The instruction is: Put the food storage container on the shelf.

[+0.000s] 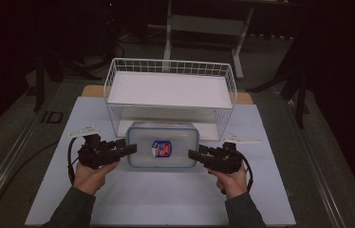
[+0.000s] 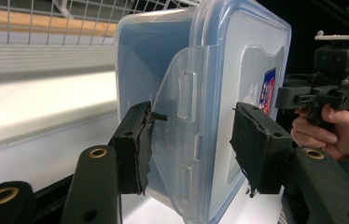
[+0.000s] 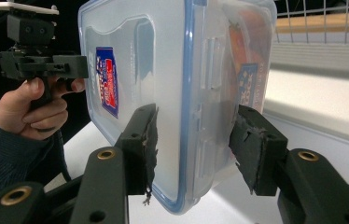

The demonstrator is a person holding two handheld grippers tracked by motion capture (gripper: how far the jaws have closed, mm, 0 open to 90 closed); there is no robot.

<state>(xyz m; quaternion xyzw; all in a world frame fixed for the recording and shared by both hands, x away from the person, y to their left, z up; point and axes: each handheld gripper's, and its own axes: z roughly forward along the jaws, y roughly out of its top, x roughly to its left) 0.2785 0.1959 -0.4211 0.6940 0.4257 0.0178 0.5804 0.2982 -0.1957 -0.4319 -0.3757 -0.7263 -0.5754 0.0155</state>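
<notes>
A clear plastic container (image 1: 163, 135) with a blue-rimmed lid and a red and blue label (image 1: 161, 148) is held level by its two short ends in front of the wire basket. My left gripper (image 1: 130, 148) is shut on its left end. In the left gripper view the pads (image 2: 135, 144) press the container (image 2: 210, 70) beside its latch. My right gripper (image 1: 193, 155) is shut on the right end. In the right gripper view its pads (image 3: 252, 144) clamp lid and base of the container (image 3: 163, 70).
A white wire basket (image 1: 171, 61) with a white floor stands raised on wire legs just behind the container. A pale mat (image 1: 166, 199) covers the table. The right gripper (image 2: 322, 91) and the left gripper (image 3: 46, 65) each show in the other's view.
</notes>
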